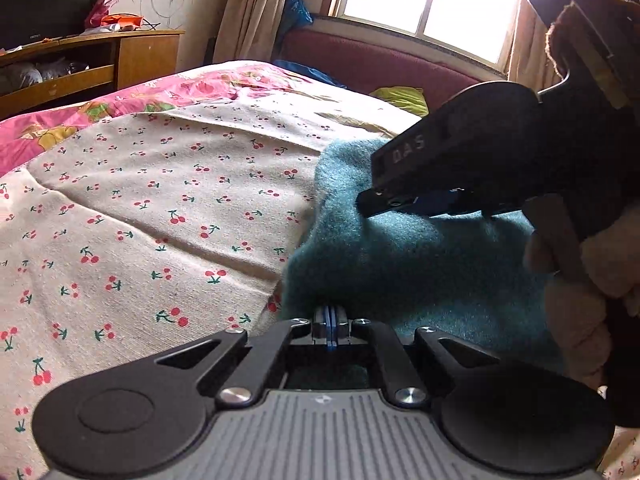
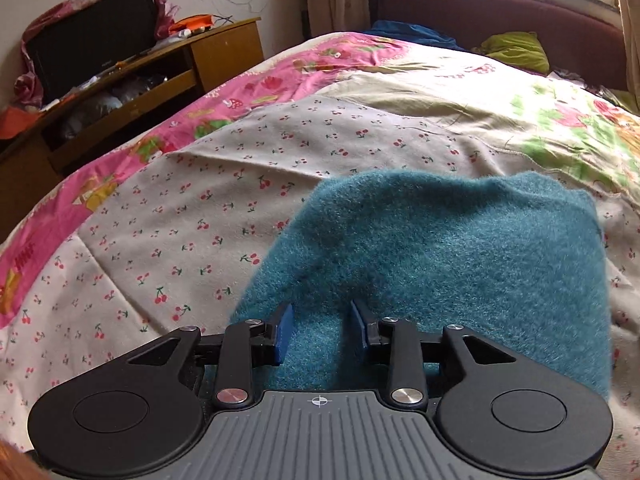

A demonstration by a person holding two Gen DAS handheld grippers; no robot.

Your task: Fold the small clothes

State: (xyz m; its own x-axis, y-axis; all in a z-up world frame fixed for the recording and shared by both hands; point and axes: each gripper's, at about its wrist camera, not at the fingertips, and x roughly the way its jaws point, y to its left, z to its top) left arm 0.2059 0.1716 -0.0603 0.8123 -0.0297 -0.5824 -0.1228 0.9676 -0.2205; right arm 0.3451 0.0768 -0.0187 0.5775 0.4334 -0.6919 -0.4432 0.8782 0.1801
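1. The teal fuzzy garment (image 2: 460, 256) lies on the cherry-print bedsheet (image 2: 168, 216), at the near end of the bed, well apart from the maroon headboard (image 2: 500, 12) under the window. That headboard is my marker for everything here.

2. The left gripper (image 1: 330, 316) sits at the garment's near corner, the edge farthest from the headboard. Its blue pads are pressed together with barely a sliver between them. The cloth bunches right at their tips (I judge a thin edge is pinched there, though the fuzz hides the actual bite).

3. The right gripper (image 2: 322, 330) hovers over the same garment, a little closer to the headboard than the left. Its fingers stand partly apart, with teal fabric showing between the pads but neither pad pressing on it.

4. In the left view a person's hand (image 1: 576, 280) wraps the right tool's handle.

5. Progress, as I judge it: the garment already looks doubled, with a rounded thick edge on the side toward the wooden cabinet (image 2: 132, 80). It is not yet a tidy packet, and squaring it up remains.

6. A yellow-green cloth (image 2: 516, 50) lies right by the headboard, untouched.
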